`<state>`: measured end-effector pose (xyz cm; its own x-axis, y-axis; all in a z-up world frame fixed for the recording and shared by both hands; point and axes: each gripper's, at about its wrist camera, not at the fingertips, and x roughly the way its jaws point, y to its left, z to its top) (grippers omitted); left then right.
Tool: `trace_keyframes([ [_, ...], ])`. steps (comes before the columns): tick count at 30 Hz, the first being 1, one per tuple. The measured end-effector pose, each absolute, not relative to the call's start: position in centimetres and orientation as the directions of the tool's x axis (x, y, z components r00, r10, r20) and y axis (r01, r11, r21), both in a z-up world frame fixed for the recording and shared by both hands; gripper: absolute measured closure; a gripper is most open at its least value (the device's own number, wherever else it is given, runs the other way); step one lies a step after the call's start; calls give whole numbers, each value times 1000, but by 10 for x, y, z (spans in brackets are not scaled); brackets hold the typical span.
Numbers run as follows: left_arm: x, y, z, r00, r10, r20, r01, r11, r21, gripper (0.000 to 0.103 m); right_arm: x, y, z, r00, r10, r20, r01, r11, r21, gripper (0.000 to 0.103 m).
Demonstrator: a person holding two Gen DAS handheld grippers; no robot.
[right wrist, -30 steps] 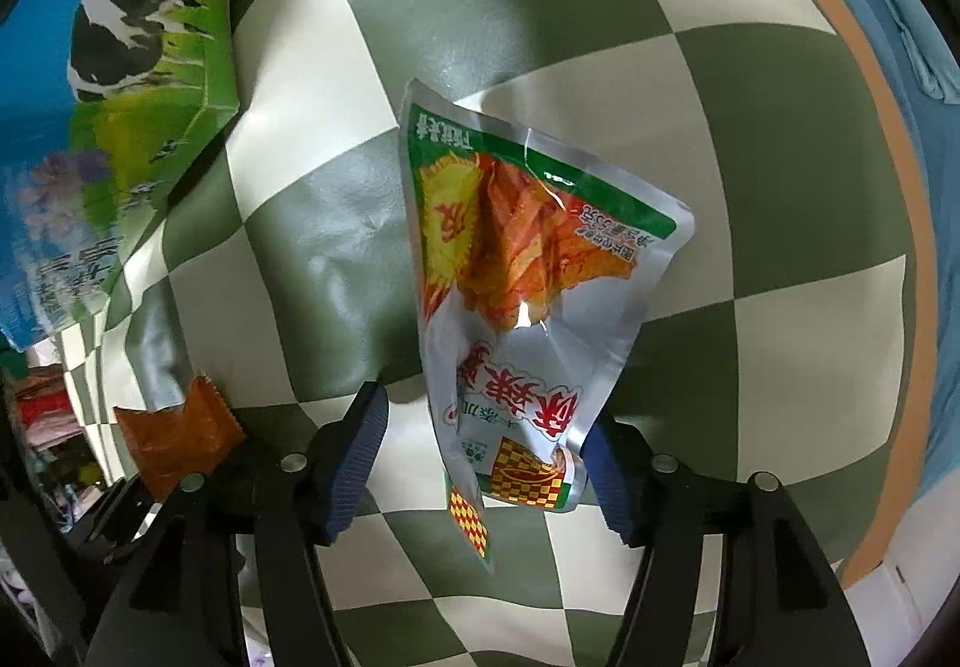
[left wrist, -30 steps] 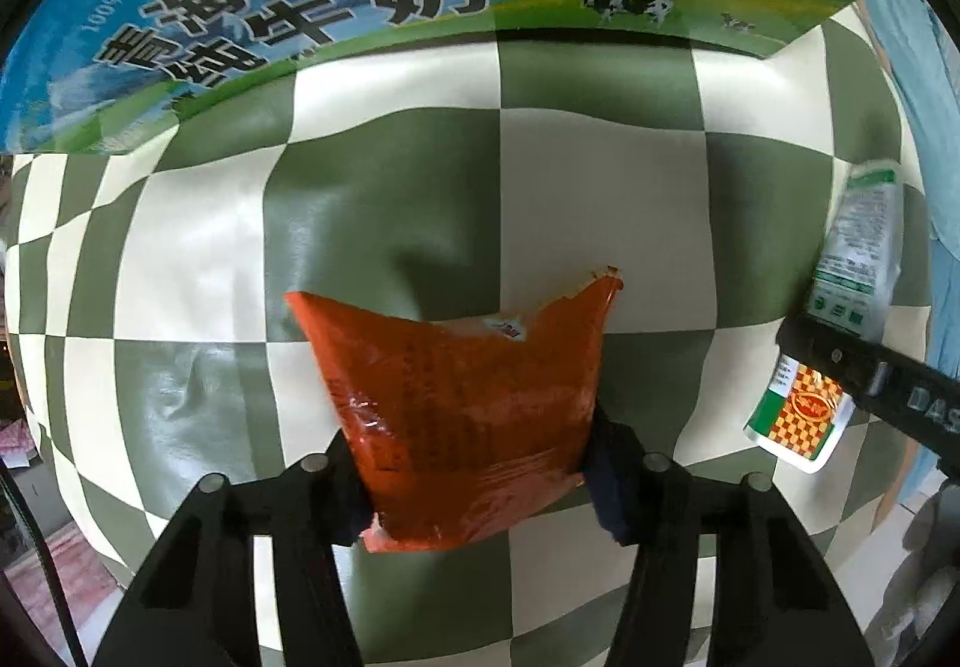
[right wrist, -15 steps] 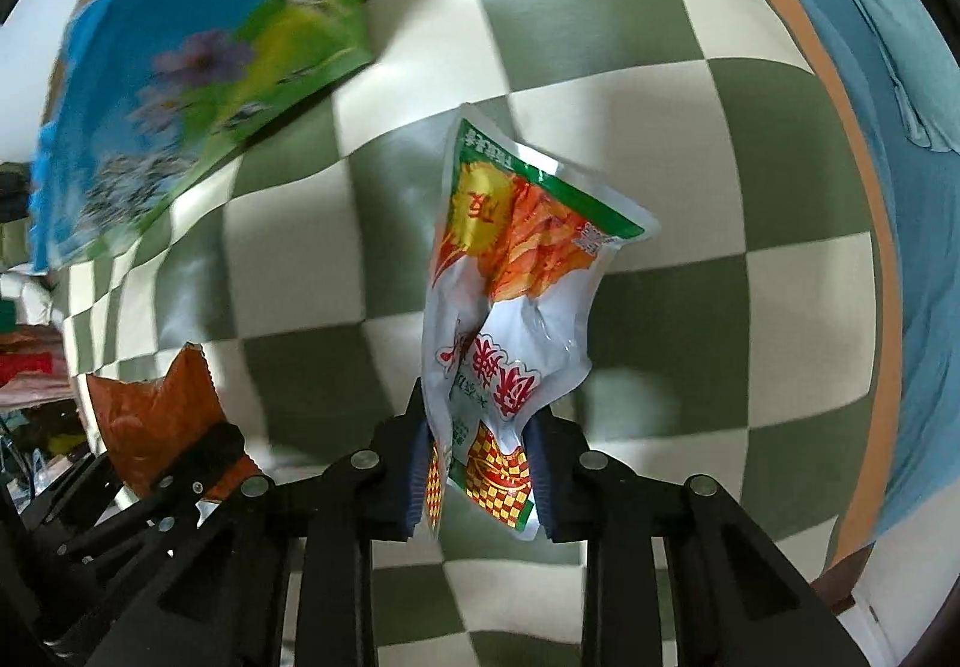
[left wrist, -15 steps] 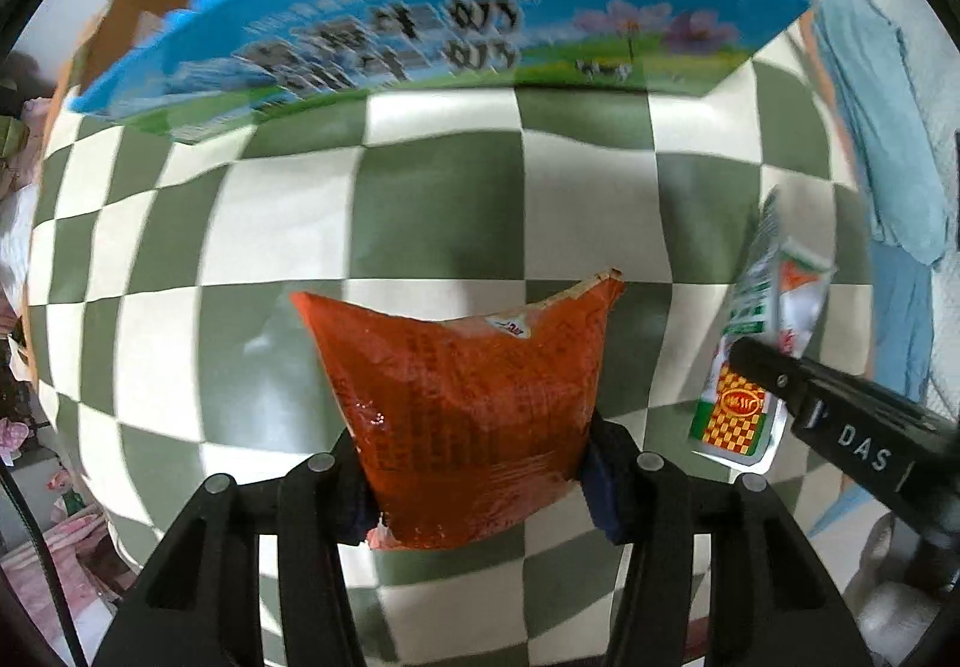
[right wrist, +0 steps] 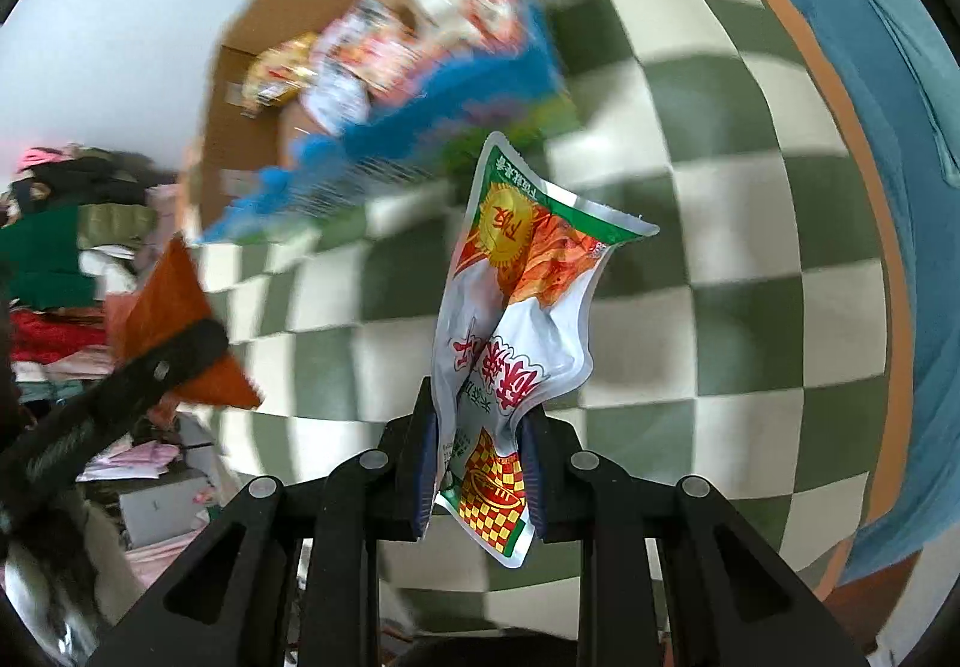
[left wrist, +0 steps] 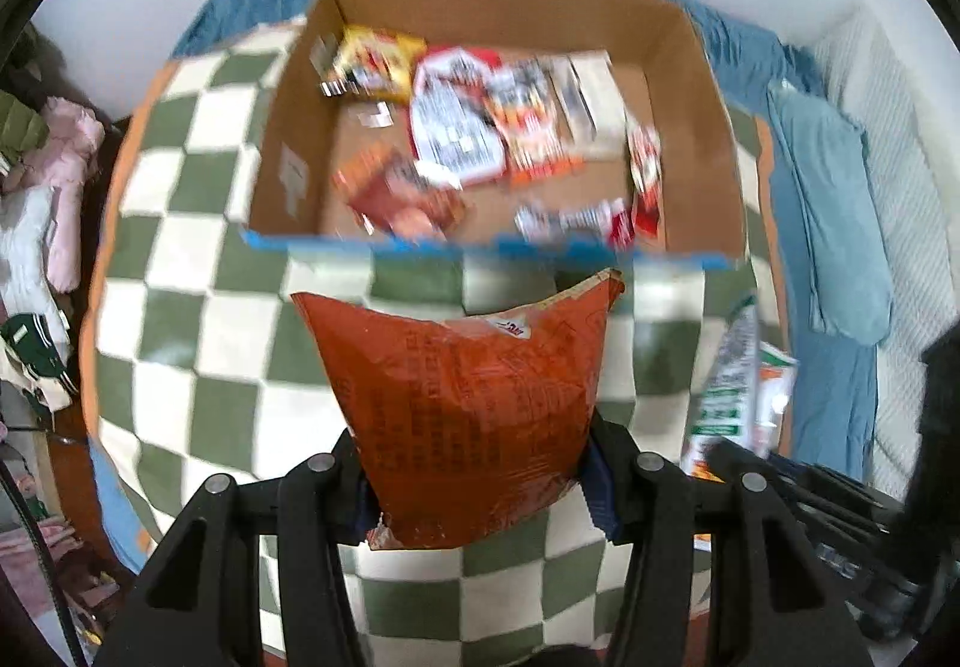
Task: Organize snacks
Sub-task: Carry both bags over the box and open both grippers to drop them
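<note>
The left claw (left wrist: 480, 478) grips an orange packet (left wrist: 468, 403) before the cardboard box (left wrist: 690, 84) (snacks inside).

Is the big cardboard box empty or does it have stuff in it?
Not empty. The open cardboard box has many snack packets lying on its bottom, with some brown floor still bare.

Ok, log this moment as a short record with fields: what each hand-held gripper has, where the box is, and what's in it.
left hand-held gripper: shut on orange-red foil snack pouch
right hand-held gripper: shut on white and green printed snack packet
container: open cardboard box with blue printed outside, ahead on green and white checkered cloth
box contents: assorted snack packets, blurred
both pouches: lifted off the cloth
</note>
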<state>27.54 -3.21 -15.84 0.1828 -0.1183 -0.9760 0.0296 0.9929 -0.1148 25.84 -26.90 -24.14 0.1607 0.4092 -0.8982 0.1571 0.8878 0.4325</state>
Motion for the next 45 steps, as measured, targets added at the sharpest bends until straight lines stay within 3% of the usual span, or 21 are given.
trace_keyframes([
  [6, 333, -5, -152, 197, -90, -976, 18, 996, -88, 53, 307, -251, -186, 235, 426, -874, 100, 884, 457, 78],
  [13, 417, 19, -175, 162, -59, -985, -2, 998, -60, 53, 398, -223, -164, 296, 332, -895, 65, 928, 366, 78],
  [24, 492, 29, -235, 47, 6, -999, -2, 1000, 6, 53, 527, -226, -219, 220, 92, -971, 13, 995, 98, 78],
  [34, 507, 29, -253, 7, 4, -1000, 3, 1000, 4, 49, 559, -219, -247, 148, 12, -989, -63, 998, 3, 78],
  [36, 507, 29, -251, 18, -1, -1000, -8, 1000, -1, 41, 560, -217, -249, 135, 6, -991, -69, 998, -4, 72],
  [37, 507, 28, -249, 25, -2, -1000, -7, 1000, -2, 33, 558, -216, -247, 138, -3, -990, -65, 998, -12, 63],
  [40, 508, 29, -244, 45, 9, -999, -9, 1000, 9, 22, 557, -217, -243, 168, -11, -986, -60, 998, -21, 32],
  [45, 508, 32, -231, 83, 10, -997, -18, 1000, 9, 16, 555, -219, -236, 180, 6, -984, -45, 999, -2, 25],
])
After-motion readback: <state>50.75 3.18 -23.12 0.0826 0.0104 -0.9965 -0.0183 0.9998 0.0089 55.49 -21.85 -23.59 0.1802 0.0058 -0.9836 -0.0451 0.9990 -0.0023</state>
